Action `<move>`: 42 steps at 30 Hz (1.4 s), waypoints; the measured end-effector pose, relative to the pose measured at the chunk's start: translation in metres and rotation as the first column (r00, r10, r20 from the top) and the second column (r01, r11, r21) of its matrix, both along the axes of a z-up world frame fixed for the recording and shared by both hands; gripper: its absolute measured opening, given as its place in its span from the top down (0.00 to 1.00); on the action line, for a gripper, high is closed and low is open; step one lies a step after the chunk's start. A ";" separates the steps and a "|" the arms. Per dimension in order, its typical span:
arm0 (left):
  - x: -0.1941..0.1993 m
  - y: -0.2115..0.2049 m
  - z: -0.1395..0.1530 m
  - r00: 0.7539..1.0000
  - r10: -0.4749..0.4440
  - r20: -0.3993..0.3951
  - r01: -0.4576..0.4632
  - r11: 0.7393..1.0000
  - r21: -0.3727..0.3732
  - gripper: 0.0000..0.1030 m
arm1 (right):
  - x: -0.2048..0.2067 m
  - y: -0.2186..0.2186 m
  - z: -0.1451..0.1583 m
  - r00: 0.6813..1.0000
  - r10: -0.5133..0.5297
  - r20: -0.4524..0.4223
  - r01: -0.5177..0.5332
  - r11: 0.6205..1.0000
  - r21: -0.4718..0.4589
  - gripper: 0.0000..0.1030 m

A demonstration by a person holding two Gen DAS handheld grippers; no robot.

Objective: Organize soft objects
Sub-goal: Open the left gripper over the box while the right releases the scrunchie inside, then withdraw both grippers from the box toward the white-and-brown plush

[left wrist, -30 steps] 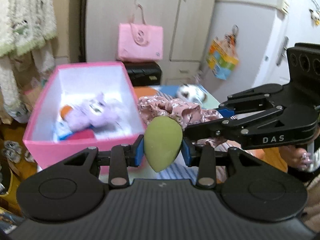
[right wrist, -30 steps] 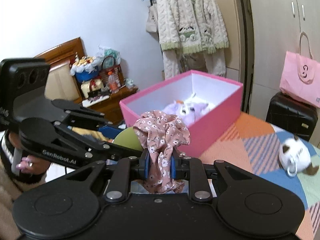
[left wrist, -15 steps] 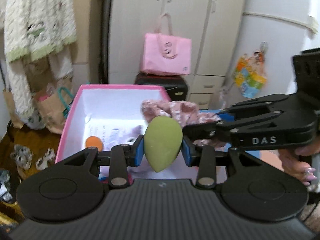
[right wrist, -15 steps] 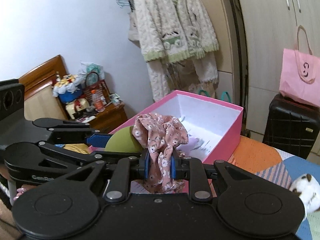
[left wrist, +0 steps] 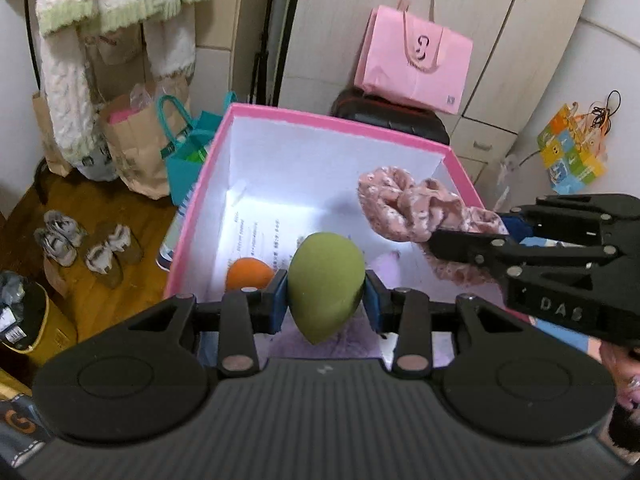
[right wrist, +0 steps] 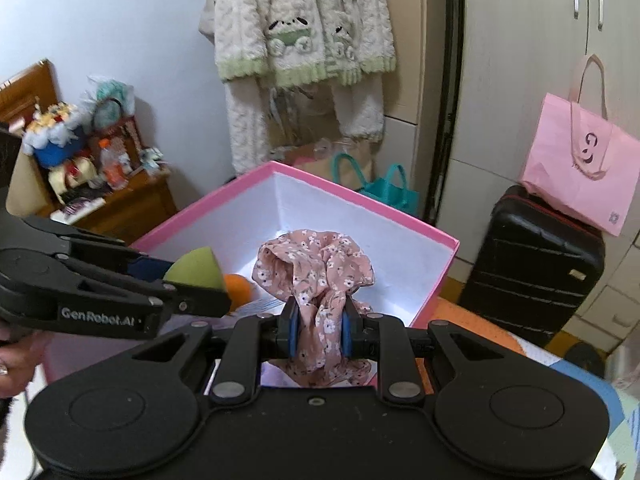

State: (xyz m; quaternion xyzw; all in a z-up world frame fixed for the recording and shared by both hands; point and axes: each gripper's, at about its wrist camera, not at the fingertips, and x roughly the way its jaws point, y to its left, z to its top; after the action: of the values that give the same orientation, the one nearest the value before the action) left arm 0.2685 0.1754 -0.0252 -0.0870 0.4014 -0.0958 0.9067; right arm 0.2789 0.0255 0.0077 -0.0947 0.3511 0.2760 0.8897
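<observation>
A green egg-shaped sponge (left wrist: 326, 284) sits pinched between the blue pads of the left gripper (left wrist: 326, 300), its pointed end hanging down toward the camera and its rounded end up; the jaws are closed narrowly onto its sides. It hangs over the near part of the open pink box (left wrist: 200, 200), above a patch of lilac plush (left wrist: 320, 346) that lies on the box floor. Just to the left of the sponge, an orange ball (left wrist: 248, 274) rests inside the box on its white bottom. To the right and a little farther in, a pink floral scrunchie (left wrist: 420, 216) is bunched up over the box's right side, clamped by the right gripper (right wrist: 319, 330); in the right wrist view its jaws are nearly shut, squeezing the cloth into a thin waist, with the fabric ballooning above the pads and trailing below them. From that view the left gripper reaches in from the left with the sponge at its tip, close beside the scrunchie but not touching it. A person's hand (right wrist: 12, 354) shows at the left edge, behind that gripper. Beyond the box stand a black suitcase (right wrist: 532, 264) with a pink paper bag (right wrist: 580, 176) on top, and pale wardrobe doors (right wrist: 520, 60). On the left a cream fleece garment (right wrist: 300, 32) hangs on the wall, with paper bags (left wrist: 136, 144) and shoes (left wrist: 88, 246) on the wooden floor.
</observation>
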 end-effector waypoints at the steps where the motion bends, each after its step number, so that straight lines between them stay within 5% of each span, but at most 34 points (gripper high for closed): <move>1: 0.002 0.001 -0.001 1.000 0.000 -0.017 0.000 1.000 -0.015 0.63 | 0.000 0.000 -0.002 1.000 0.001 0.002 -0.001 1.000 -0.007 0.75; 4: 0.004 0.004 -0.002 0.999 0.028 -0.028 -0.030 0.998 -0.052 0.50 | -0.001 0.005 -0.005 0.998 0.055 0.009 -0.055 0.998 -0.014 0.74; 7: 0.001 0.005 -0.002 0.999 0.030 -0.025 -0.031 0.998 -0.060 0.50 | 0.000 0.008 -0.006 0.998 0.053 0.025 -0.053 0.998 -0.028 0.72; 13: -0.011 -0.005 0.007 1.000 0.009 0.009 -0.009 1.000 0.015 0.40 | 0.002 -0.002 -0.007 1.000 0.008 0.015 -0.008 1.000 -0.004 0.51; 17: -0.034 -0.017 0.020 0.997 -0.029 0.072 0.020 0.992 0.128 0.40 | -0.011 -0.015 0.002 0.999 0.025 0.022 -0.026 0.999 0.036 0.49; 23: -0.070 -0.024 0.045 0.991 -0.075 0.107 0.054 0.980 0.190 0.40 | -0.046 -0.030 0.020 0.996 0.074 0.041 -0.075 0.997 0.035 0.48; 35: -0.137 -0.042 0.080 0.979 -0.190 0.077 0.173 0.966 0.192 0.38 | -0.130 -0.052 0.062 0.982 0.159 0.101 -0.162 0.987 0.021 0.35; 39: -0.154 -0.052 0.082 0.977 -0.203 0.066 0.184 0.958 0.221 0.35 | -0.155 -0.060 0.070 0.977 0.175 0.119 -0.180 0.983 0.031 0.16; 42: -0.171 -0.056 0.082 0.971 -0.233 0.058 0.216 0.953 0.214 0.31 | -0.170 -0.067 0.071 0.973 0.193 0.124 -0.199 0.979 0.038 0.14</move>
State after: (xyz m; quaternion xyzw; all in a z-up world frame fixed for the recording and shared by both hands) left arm 0.0973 0.1190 0.0567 0.0576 0.3788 -0.1596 0.9098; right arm 0.1089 -0.0413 0.0785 -0.1227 0.2788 0.3650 0.8798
